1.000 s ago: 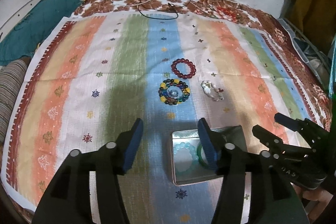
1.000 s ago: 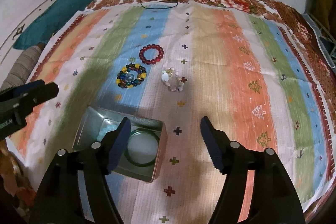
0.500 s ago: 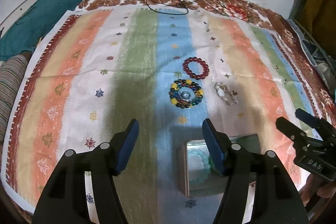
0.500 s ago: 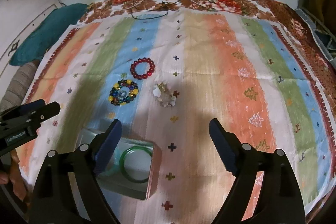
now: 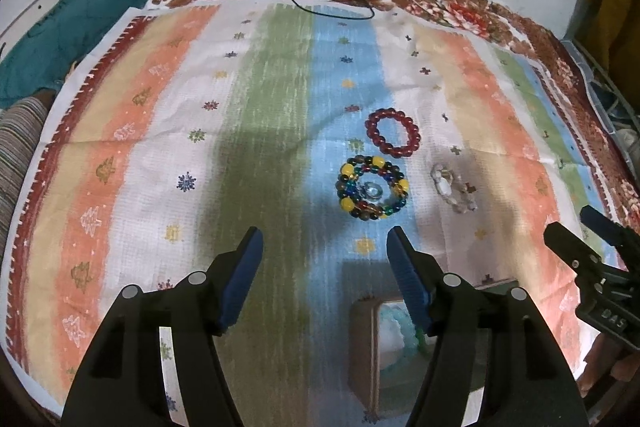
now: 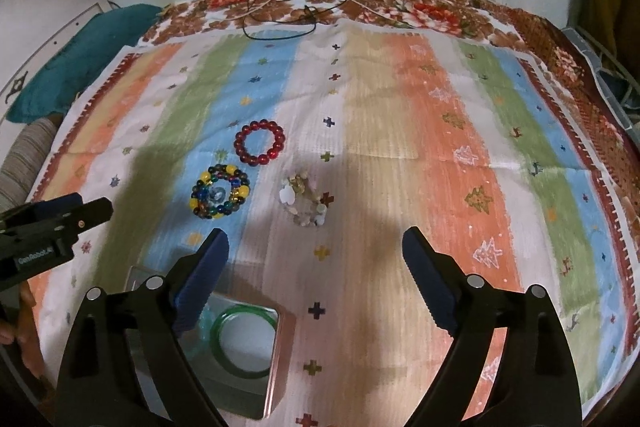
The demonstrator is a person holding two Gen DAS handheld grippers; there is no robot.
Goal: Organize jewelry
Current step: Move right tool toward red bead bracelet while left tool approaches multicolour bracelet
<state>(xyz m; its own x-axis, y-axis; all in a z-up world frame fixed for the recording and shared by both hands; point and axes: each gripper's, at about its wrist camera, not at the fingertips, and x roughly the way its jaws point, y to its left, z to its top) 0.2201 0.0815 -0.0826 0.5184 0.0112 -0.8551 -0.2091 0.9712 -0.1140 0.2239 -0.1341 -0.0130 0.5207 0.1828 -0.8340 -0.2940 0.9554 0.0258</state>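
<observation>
Hidden or unclear: the tin (image 6: 282,355) sits at the near edge of the striped cloth (image 6: 400,107), partly covered by the gripper bodies in both views. From the left wrist, only its left wall and a pale aqua beaded bracelet (image 5: 394,327) inside show; the green bangle (image 6: 244,341) inside is clear from the right wrist, where the aqua one is mostly behind a finger. The pale shell bracelet (image 6: 304,203) is washed out against the white stripe; its beads cannot be counted. A hand is cut off at the left frame edge of the right view.

Count: five jewelry pieces. Two in the tin (green bangle, aqua bracelet). Three loose on the cloth: red bead bracelet (image 5: 393,132), multicolour bead bracelet (image 5: 374,187) just nearer than it, with a small clear piece in its centre, and the shell bracelet to their right, apart.

Left gripper (image 5: 322,245): fingers spread, nothing between them, hovering over the green and blue stripes short of the multicolour bracelet. Right gripper (image 6: 316,247): jaws opening wide, nothing between them, short of the shell bracelet.

Black cords (image 6: 280,15) lie at the far edge.
</observation>
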